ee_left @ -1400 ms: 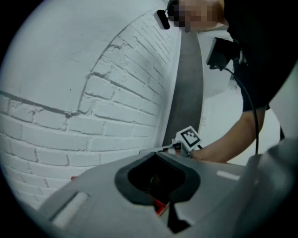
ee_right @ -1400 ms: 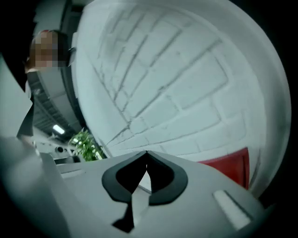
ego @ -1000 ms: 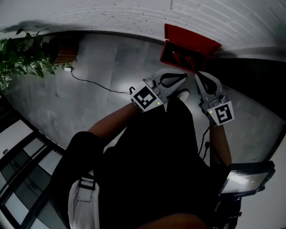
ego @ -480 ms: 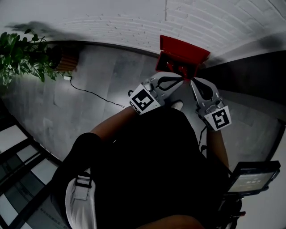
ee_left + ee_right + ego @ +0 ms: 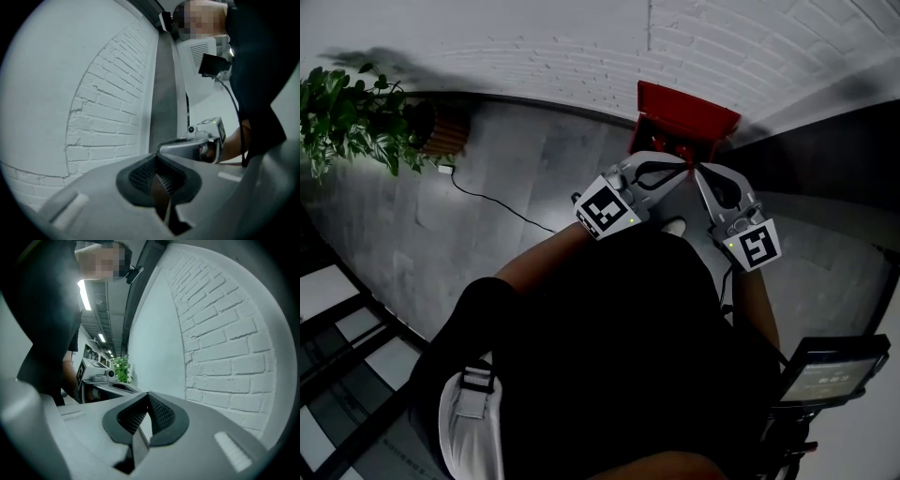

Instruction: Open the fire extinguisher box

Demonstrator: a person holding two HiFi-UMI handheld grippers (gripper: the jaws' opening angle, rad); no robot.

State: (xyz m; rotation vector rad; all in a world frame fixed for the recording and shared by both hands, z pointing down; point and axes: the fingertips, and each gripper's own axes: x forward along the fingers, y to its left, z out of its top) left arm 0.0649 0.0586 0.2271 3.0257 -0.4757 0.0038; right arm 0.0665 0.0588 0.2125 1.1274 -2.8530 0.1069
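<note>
The red fire extinguisher box [image 5: 689, 111] is at my 12 o'clock. It sits on the grey floor [image 5: 516, 159] right against the white brick wall [image 5: 581, 47]. I cannot tell if its lid is up.

My left gripper [image 5: 680, 162] points at the near edge of the box. Its jaws are pressed together, and nothing is between them. My right gripper [image 5: 700, 171] is just beside it, at its 3 o'clock, and points at the same edge. Its jaws are pressed together too, with nothing in them. The two tips are very close to the box, but I cannot tell if they touch it.

A green plant [image 5: 352, 117] stands far off at my 10 o'clock. A thin black cable [image 5: 492, 199] lies on the floor near it.
</note>
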